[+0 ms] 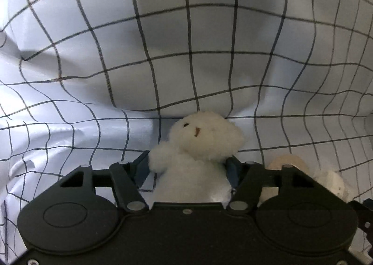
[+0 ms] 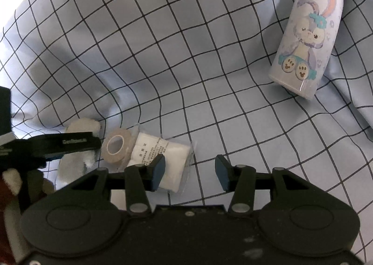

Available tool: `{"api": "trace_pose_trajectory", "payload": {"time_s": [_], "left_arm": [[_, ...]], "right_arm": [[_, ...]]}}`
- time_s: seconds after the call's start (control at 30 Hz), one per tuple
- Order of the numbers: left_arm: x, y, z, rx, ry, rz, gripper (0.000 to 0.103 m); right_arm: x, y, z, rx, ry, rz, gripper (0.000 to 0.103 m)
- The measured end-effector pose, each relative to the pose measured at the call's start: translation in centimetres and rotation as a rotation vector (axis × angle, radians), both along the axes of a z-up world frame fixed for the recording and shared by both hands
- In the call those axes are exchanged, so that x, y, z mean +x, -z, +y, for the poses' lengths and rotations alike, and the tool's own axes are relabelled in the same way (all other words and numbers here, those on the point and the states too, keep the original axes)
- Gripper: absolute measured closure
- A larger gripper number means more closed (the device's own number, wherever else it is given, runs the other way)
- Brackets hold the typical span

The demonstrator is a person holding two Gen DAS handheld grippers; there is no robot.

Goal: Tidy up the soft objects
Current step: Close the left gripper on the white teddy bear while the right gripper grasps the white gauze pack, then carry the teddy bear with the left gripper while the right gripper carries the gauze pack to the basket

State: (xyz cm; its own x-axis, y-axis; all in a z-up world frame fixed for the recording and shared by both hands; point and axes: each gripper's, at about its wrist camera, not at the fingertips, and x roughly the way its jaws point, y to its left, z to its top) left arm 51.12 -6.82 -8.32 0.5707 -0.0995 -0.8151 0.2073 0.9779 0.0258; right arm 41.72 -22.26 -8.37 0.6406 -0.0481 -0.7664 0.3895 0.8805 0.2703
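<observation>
White fluff fills the gap of the left tool (image 1: 188, 167): its two blue pads press in on the body of a small plush bear (image 1: 198, 148), one on either flank, so the toy sits clamped between them with its head and one arm poking out ahead of the fingertips. That tool points low across the checked cloth (image 1: 163, 43), which rises in folds ahead of it. Just off its right finger lie a beige tape roll (image 1: 289, 162) and a bit of white gauze (image 1: 331, 183).

From the right wrist view, the right tool (image 2: 190, 171) hangs above the same cloth (image 2: 209, 55) with its jaws spread wide and nothing between them, angled down toward the bedding. Partly under its left pad (image 2: 158, 171) rests a clear packet of white gauze (image 2: 163, 160), and touching that packet's far left side stands the tape roll (image 2: 116, 146) on edge. Further left, the left tool (image 2: 74, 143) comes in sideways, the plush bear (image 2: 81, 125) in its grip. Far ahead and to the right, well apart from everything else, a lilac bottle (image 2: 307, 36) printed with a cartoon rabbit lies on its side.
</observation>
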Motion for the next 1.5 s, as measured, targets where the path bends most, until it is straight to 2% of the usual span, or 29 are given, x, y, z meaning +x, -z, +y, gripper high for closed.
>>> {"api": "trace_pose_trajectory", "payload": {"time_s": [0.17, 0.27, 0.47, 0.53, 0.63, 0.7, 0.9, 0.97, 1.07, 1.1, 1.17, 1.2, 1.33, 1.5], "left_arm": [[-2.1, -1.3, 1.8, -0.03, -0.026, -0.025, 0.044], [-3.6, -2.2, 2.7, 0.003, -0.043, -0.048, 0.044], [-6.2, -3.4, 5.4, -0.023, -0.088, -0.031, 0.044], [-6.7, -3.9, 6.2, -0.039, -0.102, -0.028, 0.044], [-7.6, -4.7, 6.7, -0.034, -0.109, -0.051, 0.044], [-8.3, -5.0, 6.9, -0.027, -0.111, -0.062, 0.044], [-10.3, -5.2, 7.9, -0.071, -0.114, -0.064, 0.044], [-10.9, -5.2, 7.9, -0.068, -0.112, -0.074, 0.043], [-11.9, -5.2, 8.1, -0.069, -0.106, -0.081, 0.043], [-12.2, -5.3, 8.1, -0.072, -0.104, -0.082, 0.043], [-12.8, -5.3, 8.1, -0.078, -0.103, -0.084, 0.043], [-13.0, -5.4, 8.1, -0.08, -0.102, -0.086, 0.043], [-14.3, -6.0, 8.0, -0.096, -0.097, -0.091, 0.043], [-16.5, -7.3, 7.7, -0.111, -0.087, -0.108, 0.043]], "right_arm": [[-0.1, -0.1, -0.2, 0.003, 0.006, -0.002, 0.054], [0.0, -0.1, -0.4, 0.013, 0.008, 0.003, 0.052], [0.5, -0.5, 0.2, 0.007, -0.04, 0.007, 0.032], [1.0, -0.6, 0.3, 0.015, -0.067, 0.021, 0.019], [2.0, -0.7, 0.5, 0.019, -0.082, 0.058, 0.017], [3.4, -0.5, 0.9, 0.013, -0.1, 0.115, 0.015], [6.7, 0.4, 2.1, 0.048, -0.116, 0.209, 0.015], [7.3, 0.5, 2.6, 0.032, -0.115, 0.218, 0.013], [7.6, 0.3, 3.4, 0.008, -0.128, 0.216, 0.022], [7.6, 0.2, 3.4, 0.01, -0.129, 0.214, 0.026], [7.6, 0.0, 3.4, 0.018, -0.131, 0.214, 0.042], [7.6, 0.0, 3.4, 0.004, -0.128, 0.221, 0.042], [6.9, -0.3, 3.2, -0.05, -0.119, 0.2, 0.044], [3.9, -3.5, 2.0, -0.09, -0.102, 0.088, 0.044]]}}
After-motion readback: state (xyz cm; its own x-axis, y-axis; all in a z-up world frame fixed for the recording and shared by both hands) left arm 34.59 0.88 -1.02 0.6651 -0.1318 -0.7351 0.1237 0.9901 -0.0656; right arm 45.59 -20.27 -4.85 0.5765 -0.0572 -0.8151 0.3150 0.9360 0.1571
